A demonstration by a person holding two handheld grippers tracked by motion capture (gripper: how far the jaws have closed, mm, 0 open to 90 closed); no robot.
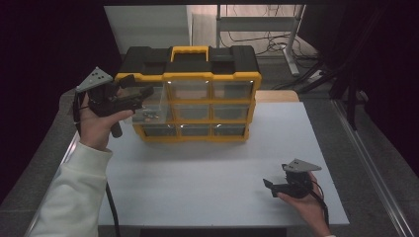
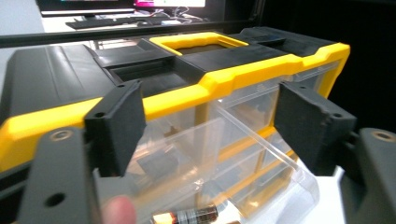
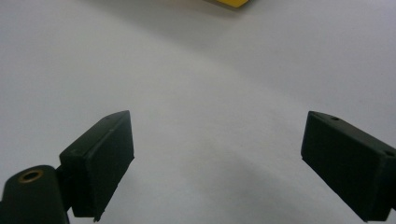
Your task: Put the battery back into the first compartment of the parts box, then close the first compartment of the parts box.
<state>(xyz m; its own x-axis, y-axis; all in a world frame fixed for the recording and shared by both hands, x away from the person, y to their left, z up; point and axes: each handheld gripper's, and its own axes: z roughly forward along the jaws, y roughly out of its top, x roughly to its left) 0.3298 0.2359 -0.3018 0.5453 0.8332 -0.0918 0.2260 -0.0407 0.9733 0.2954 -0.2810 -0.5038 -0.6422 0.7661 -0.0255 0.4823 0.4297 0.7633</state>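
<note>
A black and yellow organiser case point(image 1: 232, 60) with clear drawers stands upright at the back of the white table point(image 1: 197, 173). One clear drawer point(image 1: 150, 112) on its left column is pulled out and holds small items. My left gripper point(image 1: 138, 86) hovers at that drawer, open. In the left gripper view my left gripper point(image 2: 205, 116) has its jaws on either side of the drawer point(image 2: 261, 154), apart from its walls; a battery point(image 2: 187, 215) lies inside. My right gripper point(image 1: 274, 178) is low over the table at the front right, open and holding nothing. The right gripper point(image 3: 215, 144) looks across bare table.
The case has a yellow carry handle point(image 1: 189, 51) on top. A desk frame with cables point(image 1: 291, 44) stands behind the table. A metal rail point(image 1: 370, 163) runs along the right side. A yellow corner of the case point(image 3: 224, 2) sits far ahead of the right gripper.
</note>
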